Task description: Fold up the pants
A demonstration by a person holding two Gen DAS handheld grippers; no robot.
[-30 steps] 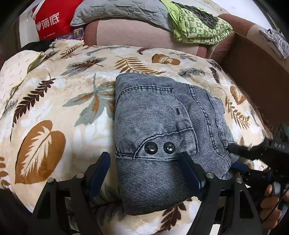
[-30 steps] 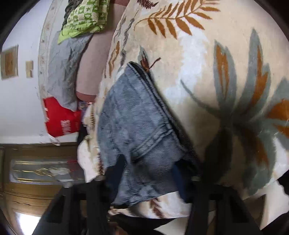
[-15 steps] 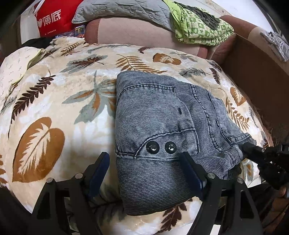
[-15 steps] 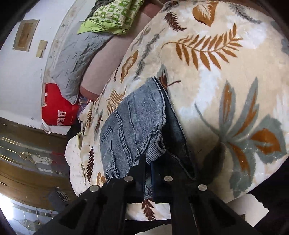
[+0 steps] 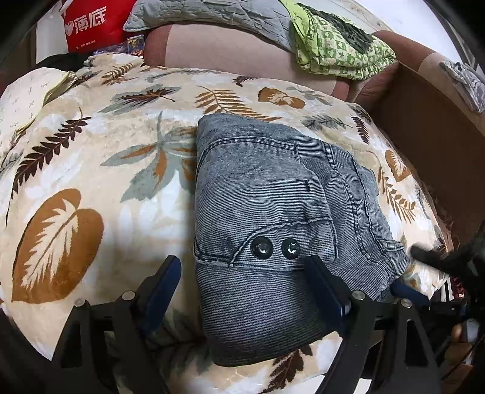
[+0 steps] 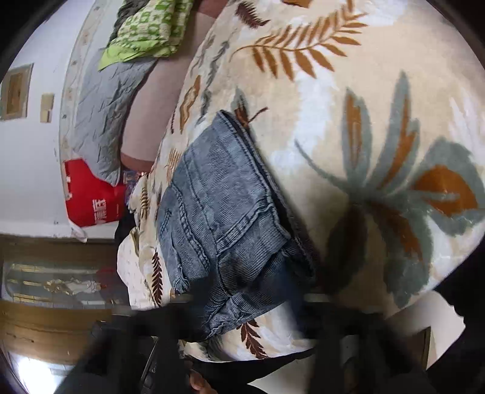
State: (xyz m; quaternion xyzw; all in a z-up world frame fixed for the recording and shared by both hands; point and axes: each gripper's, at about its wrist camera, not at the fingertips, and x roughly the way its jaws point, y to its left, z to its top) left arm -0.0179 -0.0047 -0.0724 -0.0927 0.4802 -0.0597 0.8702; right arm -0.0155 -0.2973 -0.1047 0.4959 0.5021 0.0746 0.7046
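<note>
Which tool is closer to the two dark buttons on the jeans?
The left tool: its open fingers straddle the folded jeans just below the buttons. The right tool sits at the jeans' far right corner, farther away.

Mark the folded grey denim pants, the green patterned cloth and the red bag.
Folded grey denim pants [image 5: 266, 194], left wrist view, on the upper panel.
Green patterned cloth [image 5: 339, 51], left wrist view, on its middle.
Red bag [image 5: 91, 21], left wrist view, on the printed face.

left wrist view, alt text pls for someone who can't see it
Folded grey-blue jeans lie on a leaf-print blanket, two dark buttons facing the camera. The left gripper hovers open at their near edge, and the right gripper is at their right corner.
</note>
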